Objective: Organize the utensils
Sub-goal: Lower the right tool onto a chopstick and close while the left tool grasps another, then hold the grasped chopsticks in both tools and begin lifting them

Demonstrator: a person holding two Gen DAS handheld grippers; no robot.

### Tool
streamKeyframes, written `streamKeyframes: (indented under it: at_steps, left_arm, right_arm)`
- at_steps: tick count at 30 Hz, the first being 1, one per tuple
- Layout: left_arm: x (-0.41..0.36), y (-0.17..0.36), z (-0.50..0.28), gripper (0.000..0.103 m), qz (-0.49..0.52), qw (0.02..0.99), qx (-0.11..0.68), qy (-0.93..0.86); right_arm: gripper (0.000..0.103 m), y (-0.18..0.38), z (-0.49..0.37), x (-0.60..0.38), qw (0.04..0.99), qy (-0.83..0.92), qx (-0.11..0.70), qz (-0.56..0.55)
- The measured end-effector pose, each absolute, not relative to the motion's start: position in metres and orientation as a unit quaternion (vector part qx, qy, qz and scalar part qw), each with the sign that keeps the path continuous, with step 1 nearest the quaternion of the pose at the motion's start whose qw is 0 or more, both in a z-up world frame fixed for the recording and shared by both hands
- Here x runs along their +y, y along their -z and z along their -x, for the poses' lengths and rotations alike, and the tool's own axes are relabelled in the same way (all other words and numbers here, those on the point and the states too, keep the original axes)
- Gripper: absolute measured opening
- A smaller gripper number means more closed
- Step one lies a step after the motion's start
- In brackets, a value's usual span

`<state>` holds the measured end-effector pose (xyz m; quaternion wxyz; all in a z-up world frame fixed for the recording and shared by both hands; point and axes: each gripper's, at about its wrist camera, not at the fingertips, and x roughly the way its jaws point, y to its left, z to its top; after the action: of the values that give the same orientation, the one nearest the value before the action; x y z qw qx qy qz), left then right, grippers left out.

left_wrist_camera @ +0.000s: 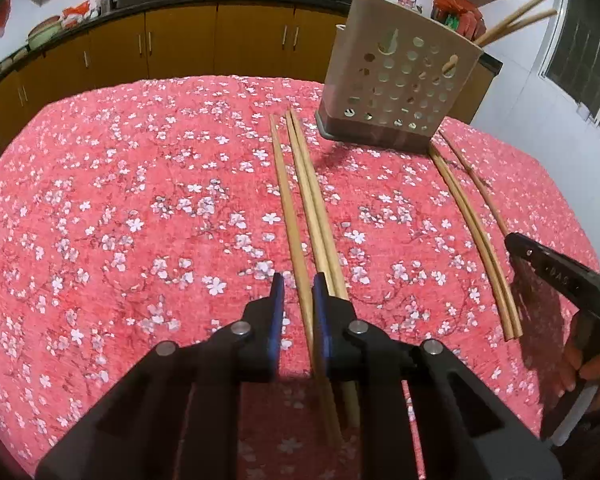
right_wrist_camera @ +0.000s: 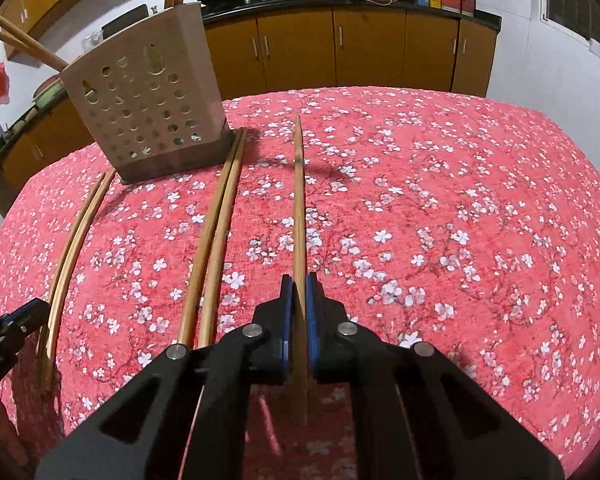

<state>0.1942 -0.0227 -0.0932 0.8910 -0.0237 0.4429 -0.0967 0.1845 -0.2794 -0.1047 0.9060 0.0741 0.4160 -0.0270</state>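
Fingers (right_wrist_camera: 287, 312) of the right gripper (right_wrist_camera: 299, 280) clamp one chopstick (right_wrist_camera: 299, 200), its near end hidden beneath them

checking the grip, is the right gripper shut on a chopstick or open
Shut on it: in the right wrist view the right gripper has both blue pads pressed against a single chopstick.

My right gripper (right_wrist_camera: 299, 284) points steeply downward, its blue pads clamped on a single chopstick (right_wrist_camera: 299, 200). My left gripper (left_wrist_camera: 298, 284) angles down likewise, jaws narrowed with a gap showing around another chopstick (left_wrist_camera: 288, 208) lying between its fingers.
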Motion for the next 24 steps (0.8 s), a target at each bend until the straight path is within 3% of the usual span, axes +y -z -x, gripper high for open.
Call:
streamKeyframes:
  at_steps: [3, 8, 24]
  left_arm:
    - [-0.025, 0.094, -0.194, 0.010, 0.010, 0.894, 0.440, 0.085]
    - [-0.021, 0.094, -0.203, 0.008, -0.006, 0.897, 0.436, 0.071]
    - [0.029, 0.093, -0.230, 0.010, 0.041, 0.900, 0.431, 0.044]
  right_arm:
    - [0.008, 0.104, -0.181, -0.279, 0.906, 0.024, 0.416, -0.076]
    - [0.008, 0.104, -0.179, -0.276, 0.908, 0.023, 0.414, -0.061]
    - [0.008, 0.107, -0.192, -0.289, 0.909, 0.030, 0.409, -0.074]
